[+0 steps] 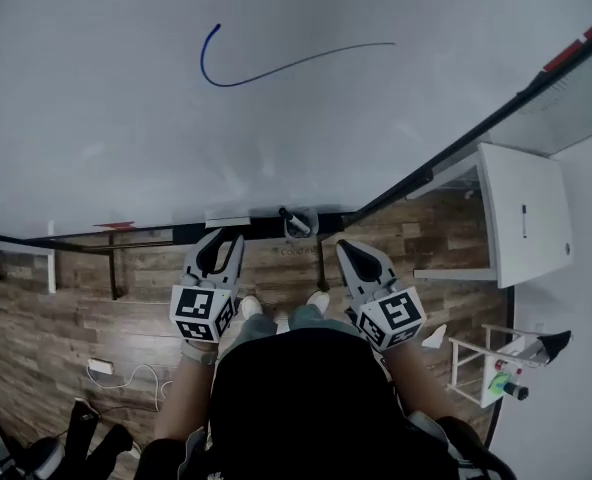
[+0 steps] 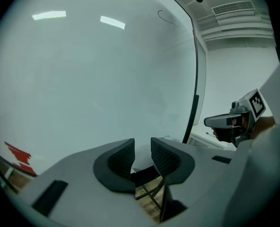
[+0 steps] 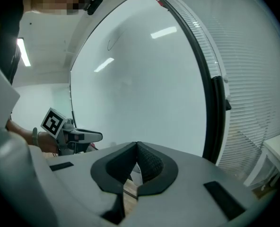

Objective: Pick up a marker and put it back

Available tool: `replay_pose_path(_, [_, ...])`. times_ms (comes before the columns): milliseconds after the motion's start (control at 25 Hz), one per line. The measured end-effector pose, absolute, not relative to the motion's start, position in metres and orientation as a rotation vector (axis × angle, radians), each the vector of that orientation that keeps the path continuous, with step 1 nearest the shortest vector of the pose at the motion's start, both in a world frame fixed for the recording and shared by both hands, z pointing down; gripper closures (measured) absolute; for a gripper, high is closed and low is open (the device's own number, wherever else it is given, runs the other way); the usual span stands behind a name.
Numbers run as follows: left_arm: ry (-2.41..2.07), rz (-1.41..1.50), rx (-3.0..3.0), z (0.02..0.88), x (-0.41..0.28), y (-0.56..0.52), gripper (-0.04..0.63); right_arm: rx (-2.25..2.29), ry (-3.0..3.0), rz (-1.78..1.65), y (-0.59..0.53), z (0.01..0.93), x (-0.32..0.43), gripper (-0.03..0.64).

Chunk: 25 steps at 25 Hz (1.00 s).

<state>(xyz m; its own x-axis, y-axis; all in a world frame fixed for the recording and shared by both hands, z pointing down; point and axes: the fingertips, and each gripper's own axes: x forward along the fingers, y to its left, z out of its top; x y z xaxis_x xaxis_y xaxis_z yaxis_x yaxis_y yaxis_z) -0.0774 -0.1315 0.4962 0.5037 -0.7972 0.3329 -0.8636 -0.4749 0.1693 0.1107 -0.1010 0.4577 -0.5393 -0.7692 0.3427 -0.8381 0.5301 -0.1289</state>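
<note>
A marker (image 1: 294, 222) lies in a small holder on the whiteboard's bottom ledge (image 1: 226, 220), between my two grippers and a little beyond them. The whiteboard (image 1: 296, 138) carries a blue curved line (image 1: 276, 68). My left gripper (image 1: 226, 238) points at the ledge to the left of the marker; its jaws (image 2: 142, 148) stand apart with nothing between them. My right gripper (image 1: 344, 248) sits to the right of the marker, jaws (image 3: 136, 148) shut tip to tip and empty. Each gripper view shows the other gripper off to its side.
A white cabinet (image 1: 521, 223) stands at the right beside the board's black frame (image 1: 456, 148). The floor is wood planks, with a white cable (image 1: 116, 373) at the left and a small white stand with coloured buttons (image 1: 501, 373) at the right. Window blinds (image 3: 253, 79) lie beyond the board.
</note>
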Motion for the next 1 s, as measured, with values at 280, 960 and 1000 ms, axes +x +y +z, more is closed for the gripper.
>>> replay_pose_path(280, [-1.496, 0.259, 2.386, 0.485, -0.113, -0.117, 0.489, 1.211, -2.601, 0.376, -0.110, 0.452, 0.070, 0.588])
replay_pose_path(960, [-1.517, 0.254, 2.388, 0.474, -0.123, -0.099, 0.492, 1.068, -2.660, 0.330, -0.115, 0.445, 0.037, 0.588])
replay_pose_path(1000, [-1.510, 0.257, 2.396, 0.473, -0.121, -0.099, 0.492, 1.069, -2.658, 0.330, -0.115, 0.445, 0.037, 0.588])
